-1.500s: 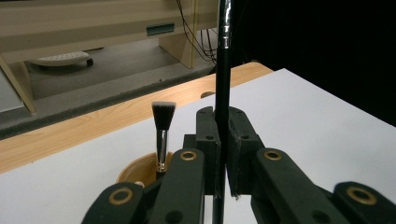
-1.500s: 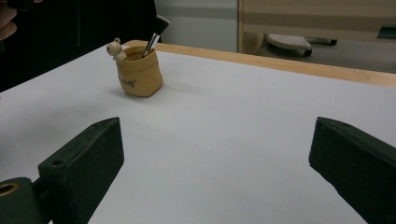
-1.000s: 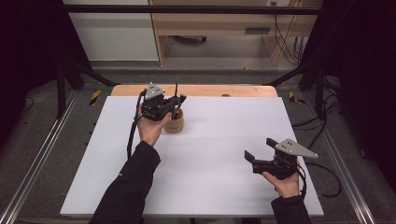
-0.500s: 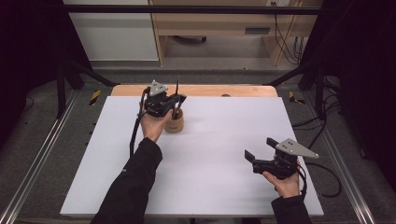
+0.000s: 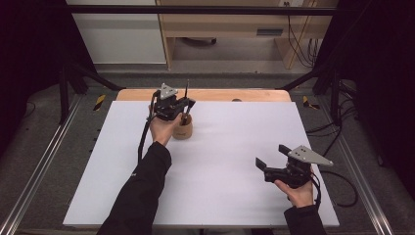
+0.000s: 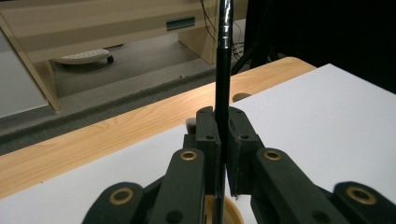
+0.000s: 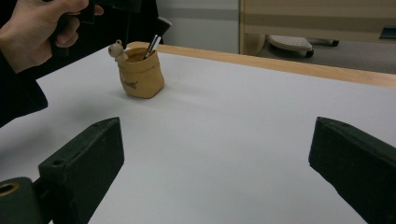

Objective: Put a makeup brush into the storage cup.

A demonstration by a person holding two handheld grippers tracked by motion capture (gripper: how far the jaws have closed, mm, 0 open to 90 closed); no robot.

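Now, pen: upright, lower end in pot.
Pot: tan, near table's far edge.
Left gripper: clenched on pen.
Right gripper: released, well apart, bare white surface between.

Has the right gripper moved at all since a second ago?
No. In the high view the right gripper sits at the same spot near the white board's right front corner, jaws open.

The left hand-held gripper is clamped tight at arm's reach, while the right hand-held gripper rests wide apart.
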